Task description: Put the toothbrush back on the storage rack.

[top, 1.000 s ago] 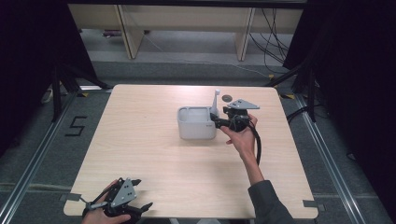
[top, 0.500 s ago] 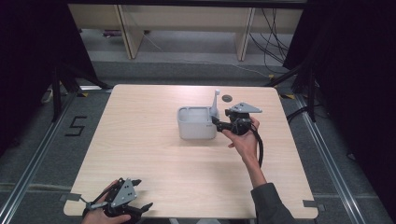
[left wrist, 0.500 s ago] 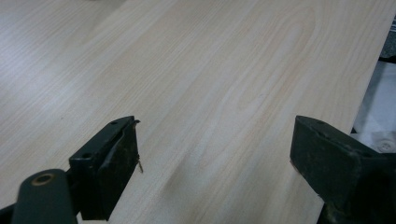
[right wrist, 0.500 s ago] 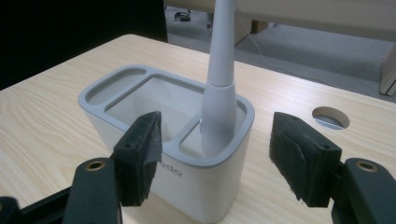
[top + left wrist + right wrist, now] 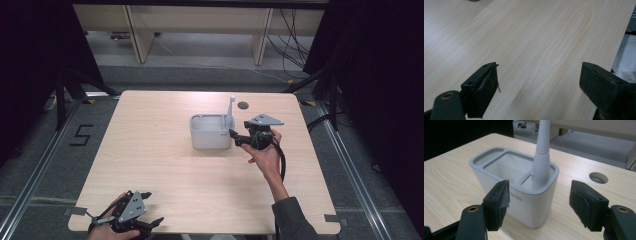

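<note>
Both tongs level: right tongs (image 5: pixel 234 137) (jaws opening) beside caddy (image 5: pixel 211 131).

We see a white holder (image 5: pixel 524 195) with a grey rim standing upright on the far half of the wooden table (image 5: pixel 165 165), a little right of its middle. Its top is split into three compartments: a narrow one at one end, a large one in the middle, a small one at the other end. A white, tapering handle (image 5: pixel 541 167) stands almost upright in the small end compartment, rising well above the rim (image 5: pixel 231 107).
</note>
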`<action>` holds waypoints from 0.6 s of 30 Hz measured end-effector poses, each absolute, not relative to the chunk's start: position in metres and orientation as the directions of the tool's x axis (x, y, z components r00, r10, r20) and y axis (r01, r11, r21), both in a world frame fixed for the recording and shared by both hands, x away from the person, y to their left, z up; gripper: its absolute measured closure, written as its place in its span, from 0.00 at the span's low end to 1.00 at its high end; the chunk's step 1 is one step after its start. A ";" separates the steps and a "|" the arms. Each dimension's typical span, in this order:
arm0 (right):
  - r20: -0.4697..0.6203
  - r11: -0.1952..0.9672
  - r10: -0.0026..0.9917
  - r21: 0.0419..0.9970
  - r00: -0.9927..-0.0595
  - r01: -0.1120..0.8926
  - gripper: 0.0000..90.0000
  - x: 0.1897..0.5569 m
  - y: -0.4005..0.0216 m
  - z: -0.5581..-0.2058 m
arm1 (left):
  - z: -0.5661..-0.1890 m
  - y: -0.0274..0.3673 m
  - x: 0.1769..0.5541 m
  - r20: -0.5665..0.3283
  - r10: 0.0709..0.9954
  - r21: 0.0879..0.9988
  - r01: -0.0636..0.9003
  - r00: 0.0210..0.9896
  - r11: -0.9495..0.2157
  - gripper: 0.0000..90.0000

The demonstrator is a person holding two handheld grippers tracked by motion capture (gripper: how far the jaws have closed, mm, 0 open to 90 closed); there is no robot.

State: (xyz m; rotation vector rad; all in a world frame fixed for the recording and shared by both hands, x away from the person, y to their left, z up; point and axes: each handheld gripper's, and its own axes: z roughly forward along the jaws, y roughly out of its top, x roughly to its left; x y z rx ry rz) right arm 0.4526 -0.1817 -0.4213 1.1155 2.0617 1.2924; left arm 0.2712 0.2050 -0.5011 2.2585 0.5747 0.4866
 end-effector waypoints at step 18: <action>0.045 0.231 0.814 0.889 -0.579 0.394 0.35 0.434 -0.184 -0.424 | -0.502 0.204 0.270 0.153 0.541 0.751 0.258 0.827 -0.608 0.16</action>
